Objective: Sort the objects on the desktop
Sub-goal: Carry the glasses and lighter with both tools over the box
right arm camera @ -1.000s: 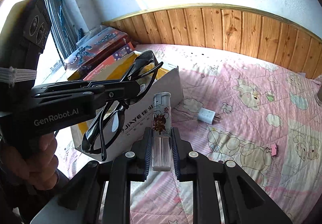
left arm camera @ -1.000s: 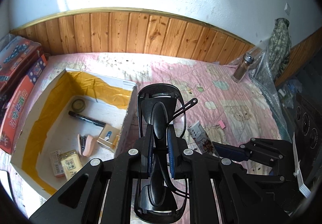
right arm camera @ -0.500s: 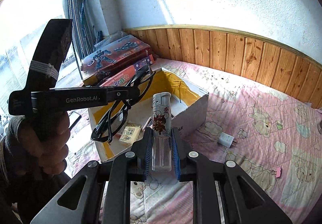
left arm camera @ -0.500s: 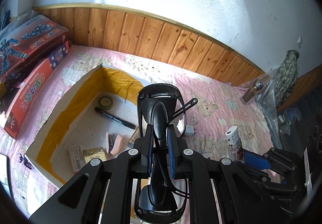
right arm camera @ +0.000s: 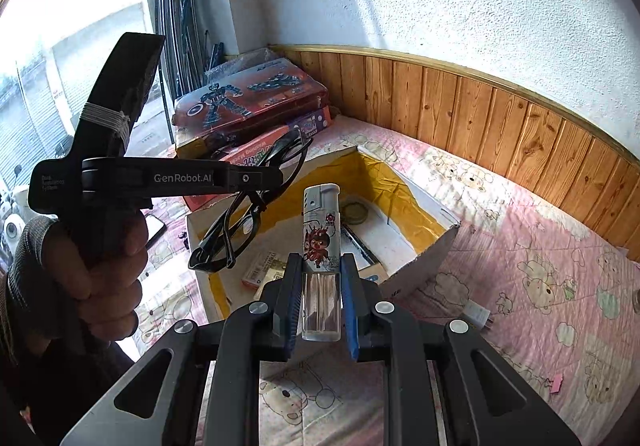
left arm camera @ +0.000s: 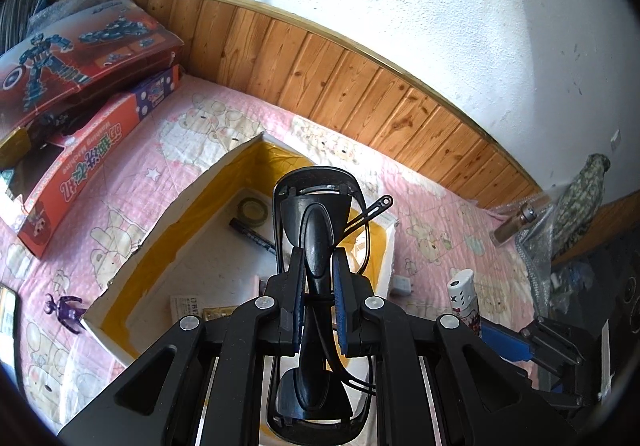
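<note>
My left gripper (left arm camera: pixel 318 266) is shut on folded black glasses (left arm camera: pixel 316 230) and holds them above the open cardboard box (left arm camera: pixel 176 205) with yellow tape inside. It also shows in the right wrist view (right arm camera: pixel 256 181), with the glasses (right arm camera: pixel 244 221) hanging over the box's left side. My right gripper (right arm camera: pixel 320 274) is shut on a clear lighter (right arm camera: pixel 322 238) with a cartoon print, upright, just in front of the box (right arm camera: pixel 424 258). The lighter also shows in the left wrist view (left arm camera: pixel 464 302).
The box holds a tape roll (left arm camera: pixel 253 209), a black marker (left arm camera: pixel 252 234) and small cards (right arm camera: pixel 260 270). Toy boxes (left arm camera: pixel 80 85) are stacked at the left. A white plug (right arm camera: pixel 478 314), a purple figure (left arm camera: pixel 66 306) and a glass jar (left arm camera: pixel 516 226) lie on the pink quilt.
Both grippers have risen and moved left over the box, each still holding its object. The box now lies more directly below the glasses and ahead of the lighter.
</note>
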The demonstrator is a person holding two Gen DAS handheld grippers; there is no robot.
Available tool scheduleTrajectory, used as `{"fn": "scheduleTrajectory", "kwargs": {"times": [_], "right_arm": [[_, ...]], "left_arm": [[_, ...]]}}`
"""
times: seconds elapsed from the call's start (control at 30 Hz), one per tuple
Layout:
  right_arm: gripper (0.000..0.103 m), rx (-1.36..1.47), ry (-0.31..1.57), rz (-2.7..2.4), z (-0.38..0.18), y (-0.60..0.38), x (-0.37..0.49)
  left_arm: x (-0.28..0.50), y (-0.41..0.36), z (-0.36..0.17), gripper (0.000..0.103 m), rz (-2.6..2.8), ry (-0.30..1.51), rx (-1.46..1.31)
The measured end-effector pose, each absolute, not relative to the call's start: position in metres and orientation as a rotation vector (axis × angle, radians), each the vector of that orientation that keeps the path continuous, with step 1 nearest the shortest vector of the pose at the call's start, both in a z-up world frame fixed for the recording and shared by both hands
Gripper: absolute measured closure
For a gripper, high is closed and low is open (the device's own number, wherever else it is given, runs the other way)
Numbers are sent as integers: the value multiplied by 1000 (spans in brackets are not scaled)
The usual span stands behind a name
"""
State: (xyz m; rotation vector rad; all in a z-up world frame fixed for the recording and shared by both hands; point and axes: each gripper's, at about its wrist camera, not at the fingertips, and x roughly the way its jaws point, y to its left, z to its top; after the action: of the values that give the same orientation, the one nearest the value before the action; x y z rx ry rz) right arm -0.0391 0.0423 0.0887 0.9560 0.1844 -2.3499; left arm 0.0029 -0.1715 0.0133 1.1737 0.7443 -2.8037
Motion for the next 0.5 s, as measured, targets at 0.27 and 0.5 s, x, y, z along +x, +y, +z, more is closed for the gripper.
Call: {"fn": "scheduleTrajectory", "kwargs": {"times": [0.27,0.5], "right_arm": [[83,1036,150,-2302,75,16,-71],[83,1124,124,-2281,59,8,-103]], "left_arm": [[-6,-213,-2,91,-2715,840,1174],[-31,-214,-13,91,-2693,778,1222]]}}
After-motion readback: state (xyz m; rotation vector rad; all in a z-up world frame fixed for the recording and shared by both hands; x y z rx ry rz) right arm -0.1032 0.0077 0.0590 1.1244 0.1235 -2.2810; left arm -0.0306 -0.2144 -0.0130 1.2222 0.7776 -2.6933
